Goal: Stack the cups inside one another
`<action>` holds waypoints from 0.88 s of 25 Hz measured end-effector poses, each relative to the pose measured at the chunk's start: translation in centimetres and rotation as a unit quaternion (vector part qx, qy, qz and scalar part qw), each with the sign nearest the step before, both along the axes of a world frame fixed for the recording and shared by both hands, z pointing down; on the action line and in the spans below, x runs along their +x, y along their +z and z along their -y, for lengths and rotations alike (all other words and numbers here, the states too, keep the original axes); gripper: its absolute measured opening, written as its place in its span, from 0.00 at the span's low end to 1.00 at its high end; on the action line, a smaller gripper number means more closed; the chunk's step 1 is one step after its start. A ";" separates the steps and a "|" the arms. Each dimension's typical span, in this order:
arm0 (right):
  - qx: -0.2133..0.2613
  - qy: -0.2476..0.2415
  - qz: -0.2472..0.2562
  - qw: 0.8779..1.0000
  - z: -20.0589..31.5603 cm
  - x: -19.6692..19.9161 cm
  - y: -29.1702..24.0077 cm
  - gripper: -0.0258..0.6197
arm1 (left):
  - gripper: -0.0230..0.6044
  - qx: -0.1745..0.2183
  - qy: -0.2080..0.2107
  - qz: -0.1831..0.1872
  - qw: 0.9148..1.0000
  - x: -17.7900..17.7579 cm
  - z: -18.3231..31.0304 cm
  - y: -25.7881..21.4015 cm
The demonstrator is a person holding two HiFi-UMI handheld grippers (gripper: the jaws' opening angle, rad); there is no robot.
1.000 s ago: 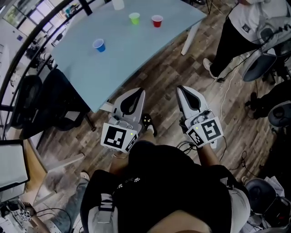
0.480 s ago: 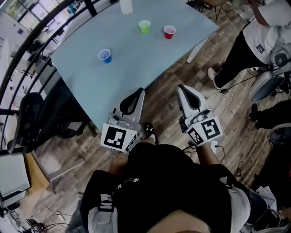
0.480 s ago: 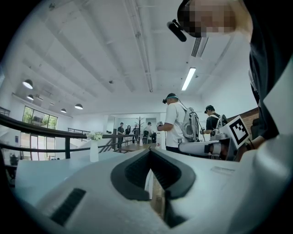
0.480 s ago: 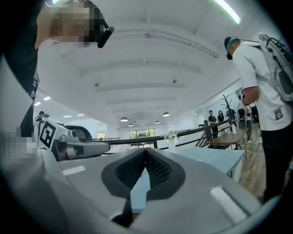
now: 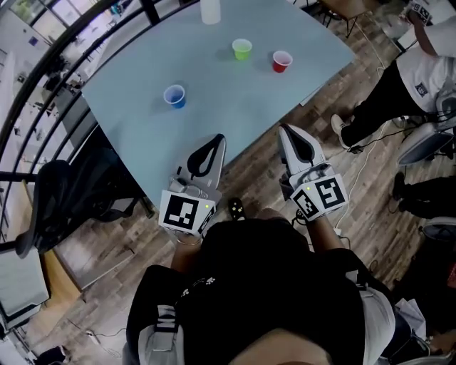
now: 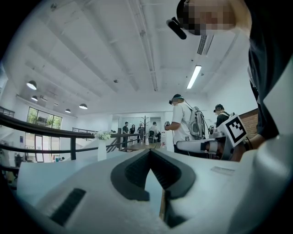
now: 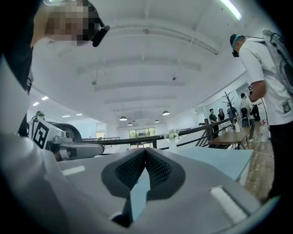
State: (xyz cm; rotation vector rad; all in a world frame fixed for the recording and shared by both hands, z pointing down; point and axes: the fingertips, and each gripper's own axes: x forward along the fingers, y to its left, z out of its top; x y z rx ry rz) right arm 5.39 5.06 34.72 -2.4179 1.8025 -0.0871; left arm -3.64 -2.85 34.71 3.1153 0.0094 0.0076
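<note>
Three cups stand apart on the pale blue table point(image 5: 235, 107): a blue cup point(image 5: 174, 96) at the left, a green cup point(image 5: 242, 48) further back and a red cup point(image 5: 282, 61) to its right. My left gripper point(image 5: 216, 140) reaches the table's near edge, well short of the blue cup, and its jaws are shut with nothing between them. My right gripper point(image 5: 287, 131) is held beside it at the same edge, its tips together and empty. In the left gripper view the left gripper point(image 6: 149, 151) has its tips touching; the right gripper point(image 7: 145, 151) looks the same in its own view. No cup shows in either gripper view.
A white vase point(image 5: 210, 11) stands at the table's far edge. A black chair point(image 5: 68, 199) sits left of the table. A person in a white top point(image 5: 420, 68) stands at the right, near cables on the wood floor. A black railing point(image 5: 43, 71) runs behind the table.
Both grippers and I have come closer to the table; the cups and table have slid down and right in the head view. The jaws stay shut.
</note>
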 end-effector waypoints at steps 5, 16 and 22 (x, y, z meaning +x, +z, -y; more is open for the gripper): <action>-0.004 0.001 0.002 1.000 1.5 2.2 0.3 0.06 | 0.02 -0.005 -0.012 0.003 1.000 1.2 1.1 0.4; -0.002 -0.004 -0.002 1.000 5.2 9.3 0.8 0.07 | 0.02 0.002 -0.058 0.020 0.998 6.1 4.5 0.7; -0.018 0.004 -0.010 1.000 6.4 16.7 2.3 0.07 | 0.02 0.003 -0.084 0.025 0.996 11.1 6.5 1.1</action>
